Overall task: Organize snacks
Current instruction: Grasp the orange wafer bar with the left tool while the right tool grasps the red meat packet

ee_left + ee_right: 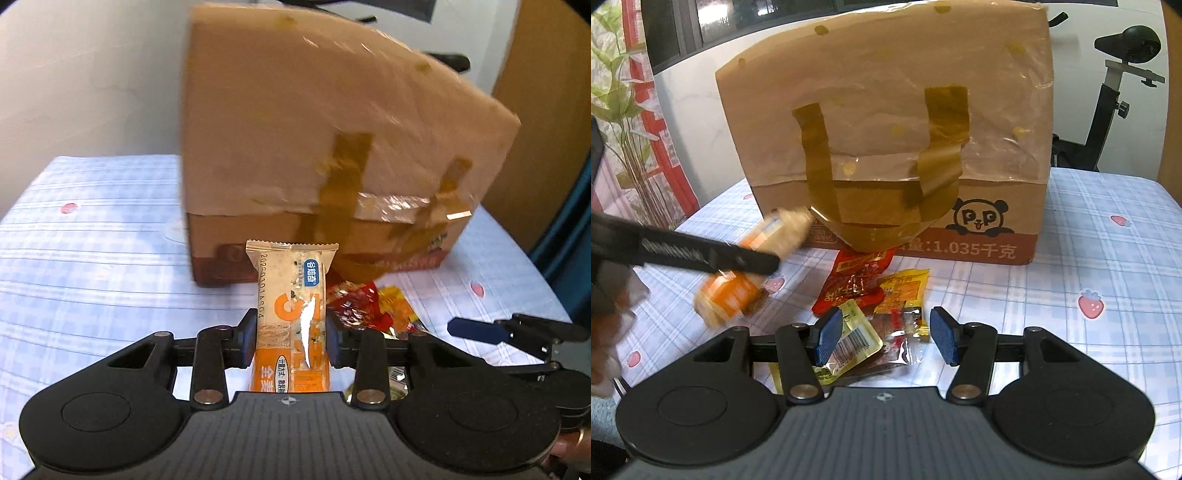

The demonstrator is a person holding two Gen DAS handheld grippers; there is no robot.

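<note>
Over tablecloth [92,240], bar [291,314] between jaws

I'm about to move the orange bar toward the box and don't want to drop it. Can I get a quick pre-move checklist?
1. Left gripper clamped on the orange snack bar: ok.
2. Bar lifted clear of the snack pile: ok.
3. Right gripper empty, jaws apart above the pile: ok.
4. Cardboard box upright on the tablecloth: ok.
5. Box opening reachable: cannot tell; only its taped side shows.
</note>
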